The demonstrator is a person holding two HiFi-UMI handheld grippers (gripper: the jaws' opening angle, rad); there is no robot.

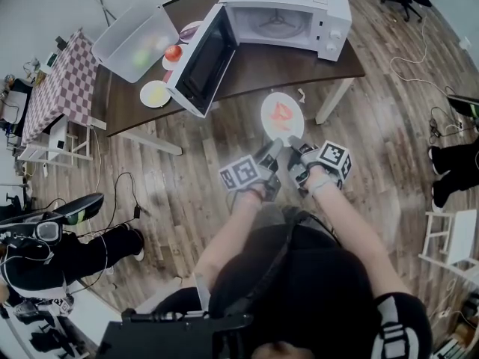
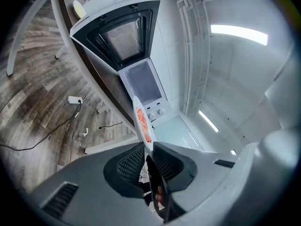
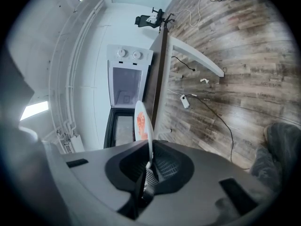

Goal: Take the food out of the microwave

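A white plate point(image 1: 282, 117) with orange-red food point(image 1: 281, 113) on it hangs over the wooden floor, in front of the table. My left gripper point(image 1: 275, 149) is shut on the plate's near rim, and my right gripper point(image 1: 293, 145) is shut on that rim just beside it. Each gripper view shows the plate edge-on between the pads: the plate point(image 2: 142, 122) in the left gripper view, the plate point(image 3: 143, 122) in the right. The white microwave point(image 1: 284, 12) stands on the dark table point(image 1: 299, 66) with its door point(image 1: 200, 60) swung wide and its chamber empty.
A clear plastic bin point(image 1: 137, 42), a tomato point(image 1: 173, 52) and a small plate point(image 1: 156, 93) sit on the table left of the microwave door. A checkered table point(image 1: 56, 84) stands further left. Cables lie on the floor. A seated person's legs point(image 1: 60, 256) are at lower left.
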